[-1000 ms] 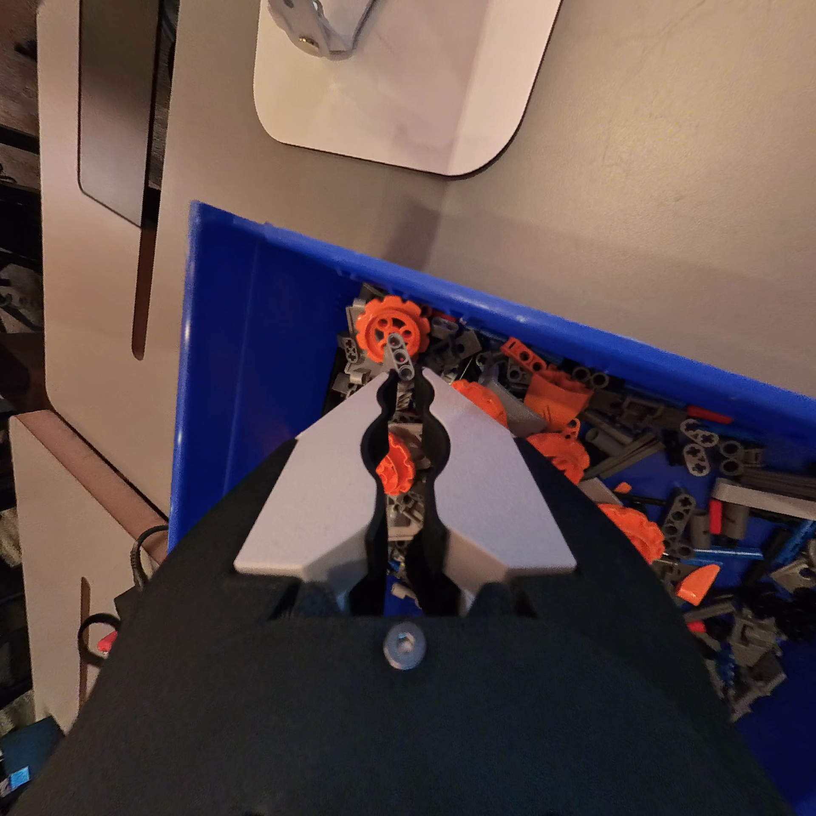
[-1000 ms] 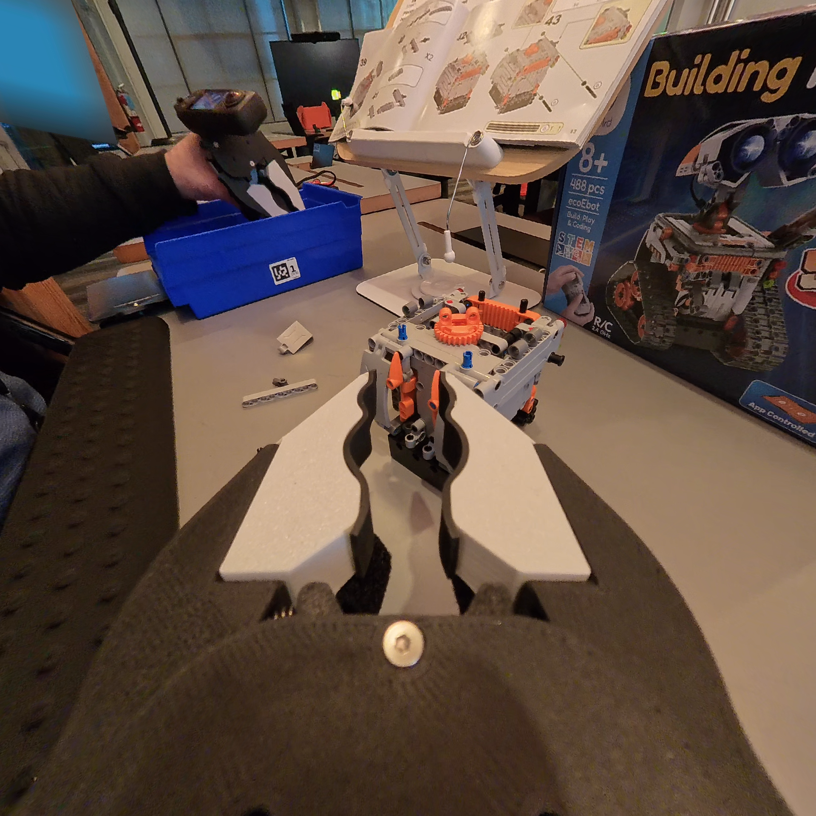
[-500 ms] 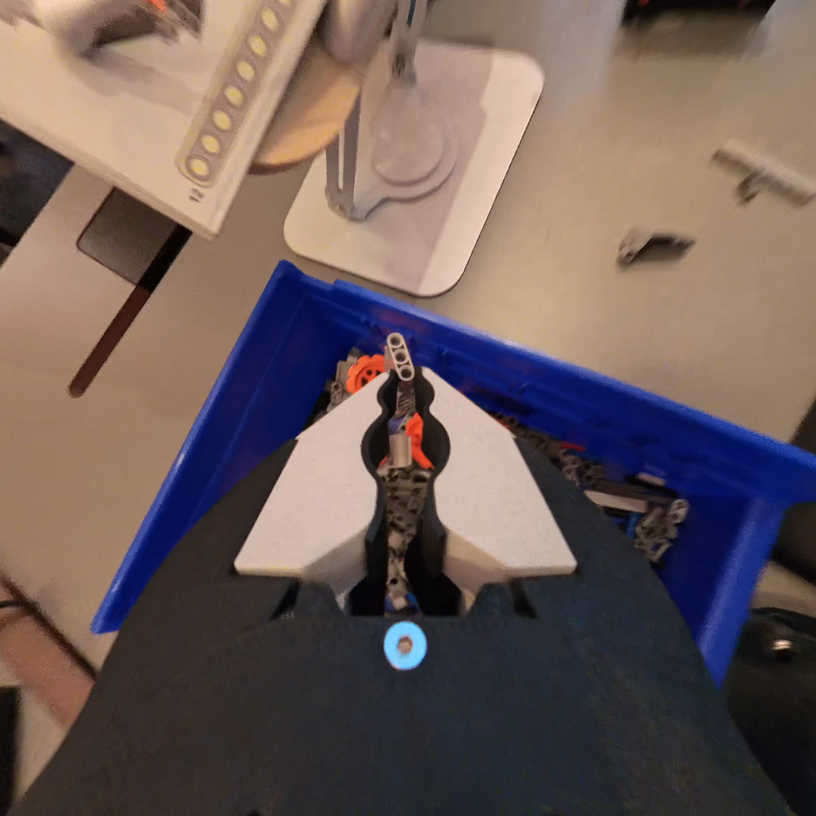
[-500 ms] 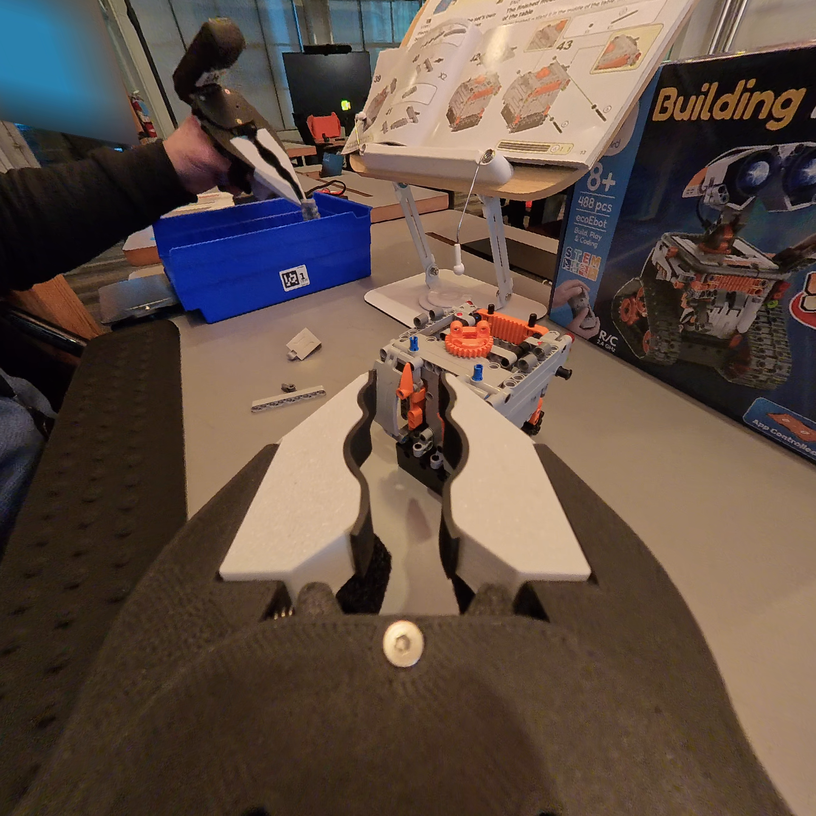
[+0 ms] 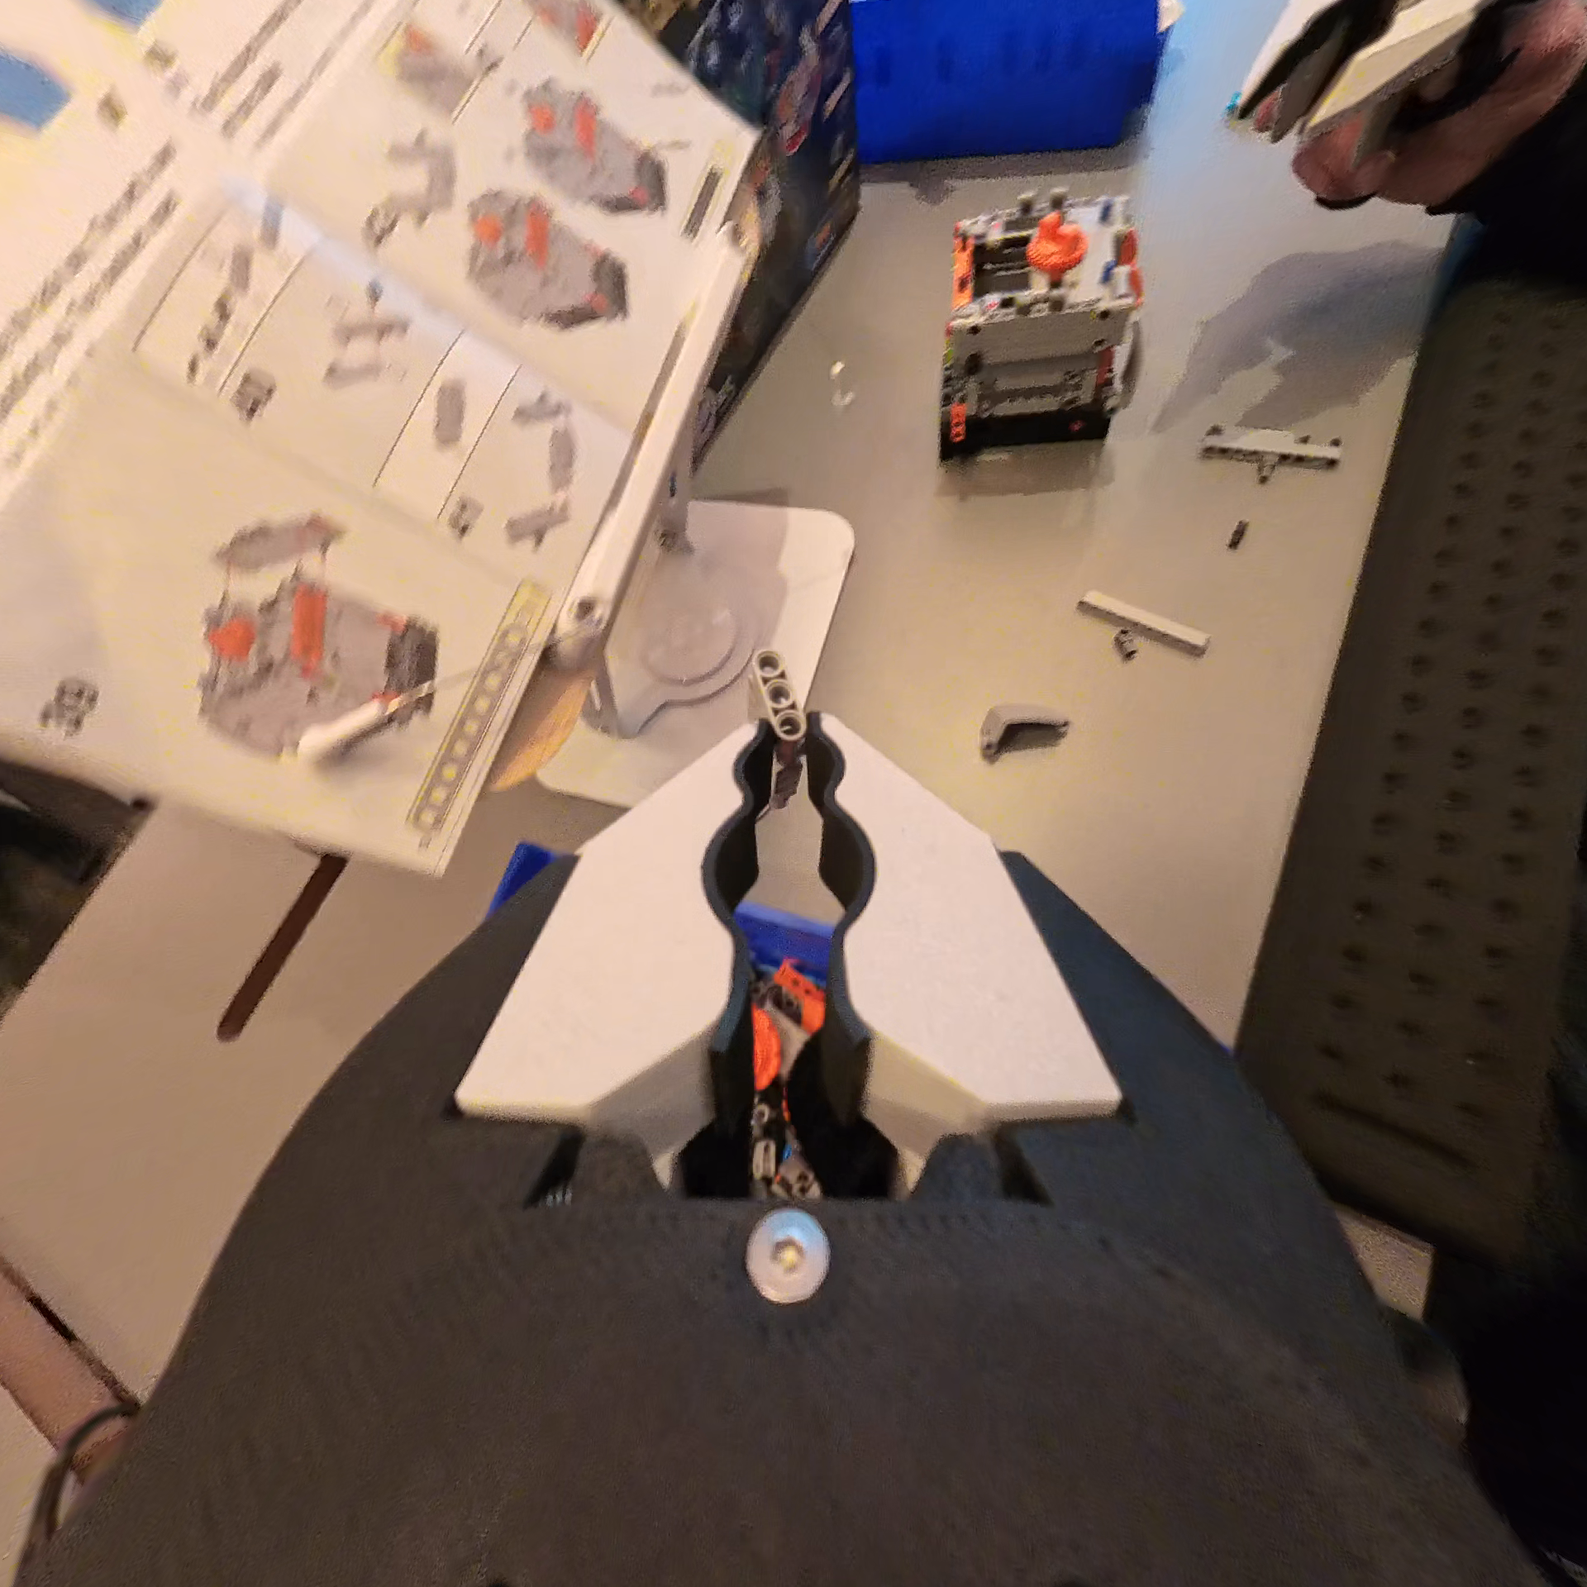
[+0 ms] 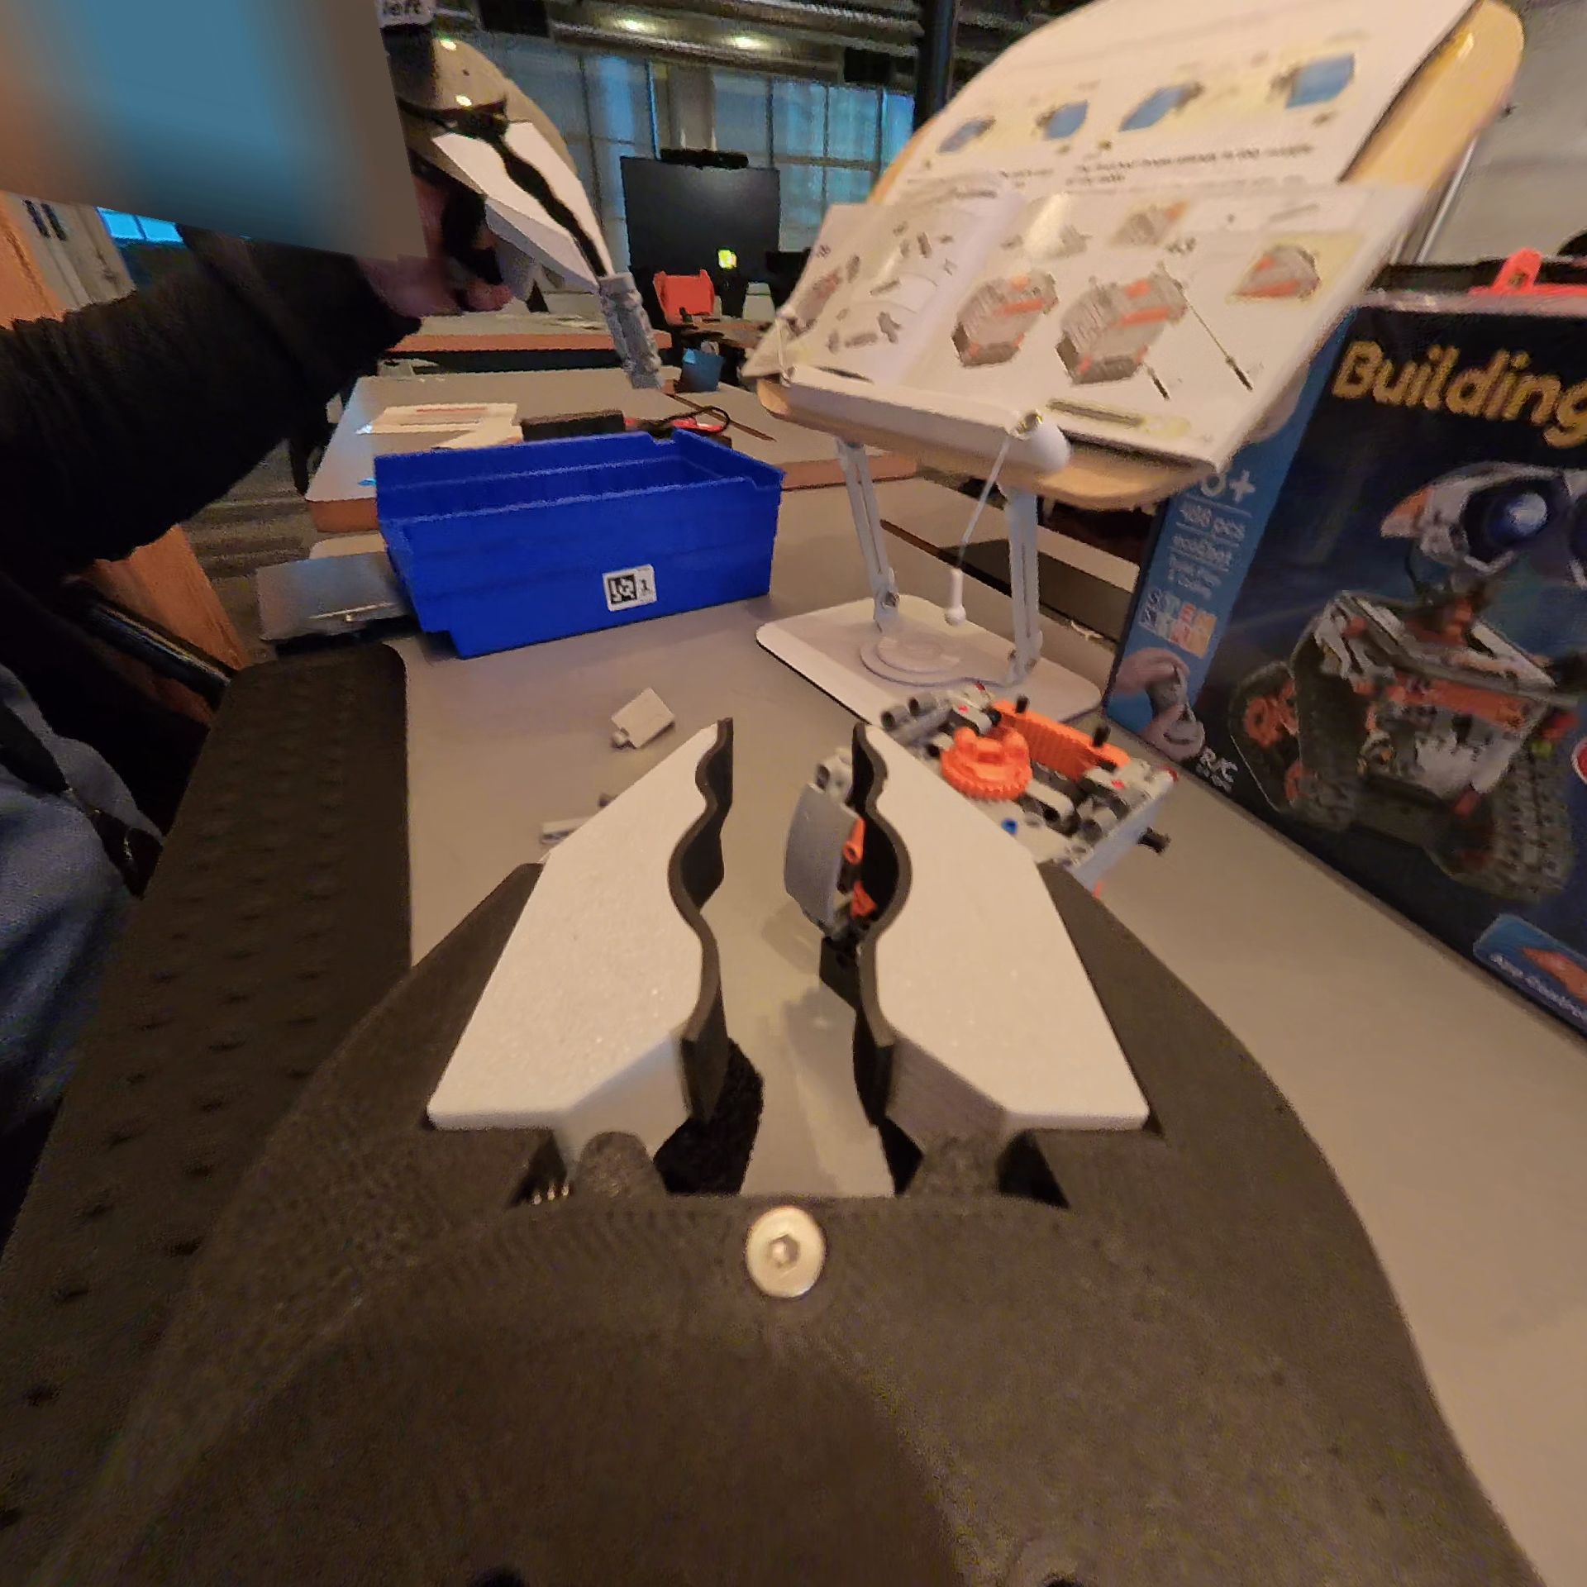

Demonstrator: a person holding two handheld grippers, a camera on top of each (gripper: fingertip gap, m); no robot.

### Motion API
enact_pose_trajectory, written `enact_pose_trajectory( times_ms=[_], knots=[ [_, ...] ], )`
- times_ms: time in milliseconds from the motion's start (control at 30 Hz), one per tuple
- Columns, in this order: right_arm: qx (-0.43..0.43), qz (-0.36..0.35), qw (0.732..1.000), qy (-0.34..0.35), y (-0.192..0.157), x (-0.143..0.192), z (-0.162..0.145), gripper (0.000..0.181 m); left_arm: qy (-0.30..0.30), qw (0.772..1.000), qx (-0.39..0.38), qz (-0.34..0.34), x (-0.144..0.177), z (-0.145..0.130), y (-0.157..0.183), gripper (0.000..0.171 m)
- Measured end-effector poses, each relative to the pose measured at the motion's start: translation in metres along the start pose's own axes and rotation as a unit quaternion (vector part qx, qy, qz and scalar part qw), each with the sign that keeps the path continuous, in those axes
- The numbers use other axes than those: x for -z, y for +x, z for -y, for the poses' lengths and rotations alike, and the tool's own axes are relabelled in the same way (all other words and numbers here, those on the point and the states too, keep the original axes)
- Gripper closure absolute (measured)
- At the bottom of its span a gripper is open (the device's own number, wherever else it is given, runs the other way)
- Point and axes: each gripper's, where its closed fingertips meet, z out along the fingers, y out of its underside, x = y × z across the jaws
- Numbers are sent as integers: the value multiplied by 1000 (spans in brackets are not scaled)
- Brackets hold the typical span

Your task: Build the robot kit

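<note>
The left gripper point(image 5: 786, 738) is clenched on a small grey perforated beam point(image 5: 780, 692), which is pinched at the fingertips and projects beyond them; in the right wrist view the same beam point(image 6: 631, 337) is seen held in the air above the blue parts bin point(image 6: 584, 532). Through the gap between the fingers, orange and grey bricks in the bin are glimpsed below.

The right gripper point(image 6: 794, 756) is released, its jaws standing apart with bare table visible between them. Its right finger point(image 6: 962, 927) lies just beside, perhaps touching, the partly built grey and orange brick model point(image 6: 1022, 773); contact cannot be told. The model point(image 5: 1039, 335) stands on the grey table point(image 5: 988, 558).

An open instruction booklet point(image 6: 1073, 283) is propped on a white stand point(image 6: 927, 653) behind the model, and a printed kit box point(image 6: 1391, 653) stands upright to the right of it. Loose grey pieces are scattered on the table: a long flat beam point(image 5: 1142, 623), a curved panel point(image 5: 1022, 728) and a beam with pins point(image 5: 1269, 448). A dark perforated mat point(image 6: 283, 859) is laid along the table's near edge.
</note>
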Motion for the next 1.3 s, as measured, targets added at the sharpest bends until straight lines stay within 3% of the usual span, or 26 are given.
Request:
enact_pose_trajectory(
  times_ms=[200,333,500,767,867,1000,1167,1300],
  knots=[
    [61,-4,998,-1,-30,-17,29,157,22,997,-58,-55,-38,59,67,167],
    [49,16,999,13,-52,-44,43,160,23,991,-95,-93,-70,86,112,167],
    [61,74,995,5,-88,-68,51,148,61,983,-101,-143,-99,112,160,167],
    [96,97,990,-34,-113,-77,37,153,124,962,-110,-216,-118,114,226,167],
    [89,128,987,-41,-125,-73,30,172,133,959,-111,-222,-123,113,233,167],
    [81,138,986,-50,-129,-62,25,177,158,951,-101,-247,-130,117,241,167],
    [107,60,985,-123,-96,-31,3,177,150,952,-69,-258,-156,113,240,159],
    [176,-22,956,-234,-64,10,-36,177,70,964,-73,-245,-190,83,243,148]
  ],
)
